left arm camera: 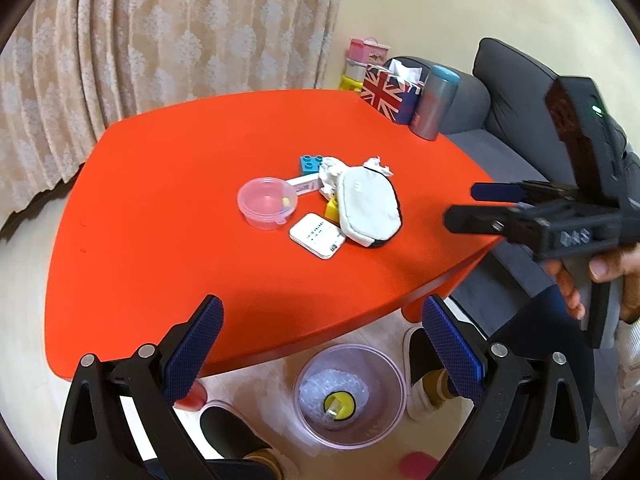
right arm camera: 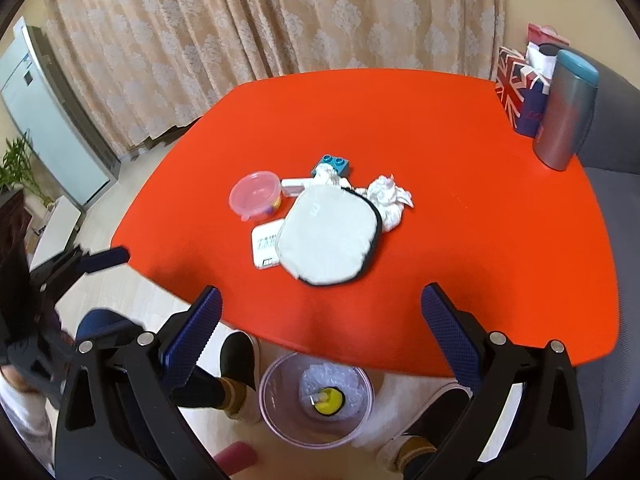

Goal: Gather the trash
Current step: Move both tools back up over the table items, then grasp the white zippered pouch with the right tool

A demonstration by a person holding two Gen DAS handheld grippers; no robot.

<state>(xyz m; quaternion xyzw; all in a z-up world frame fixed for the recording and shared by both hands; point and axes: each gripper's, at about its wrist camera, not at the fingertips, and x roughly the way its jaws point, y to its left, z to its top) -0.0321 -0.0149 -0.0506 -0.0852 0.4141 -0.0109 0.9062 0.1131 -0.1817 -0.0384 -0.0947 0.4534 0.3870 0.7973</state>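
Note:
Crumpled white tissues lie in the middle of the red table, partly under a pale grey pouch. A clear bin with a yellow item and clear wrap inside stands on the floor by the table's near edge. My left gripper is open and empty above the near edge. My right gripper is open and empty, also near the front edge; it shows from the side in the left wrist view.
Around the pouch lie a pink lidded tub, a white card, a blue toy brick and a yellow piece. A flag-print bag and a grey tumbler stand at the far right. My feet flank the bin.

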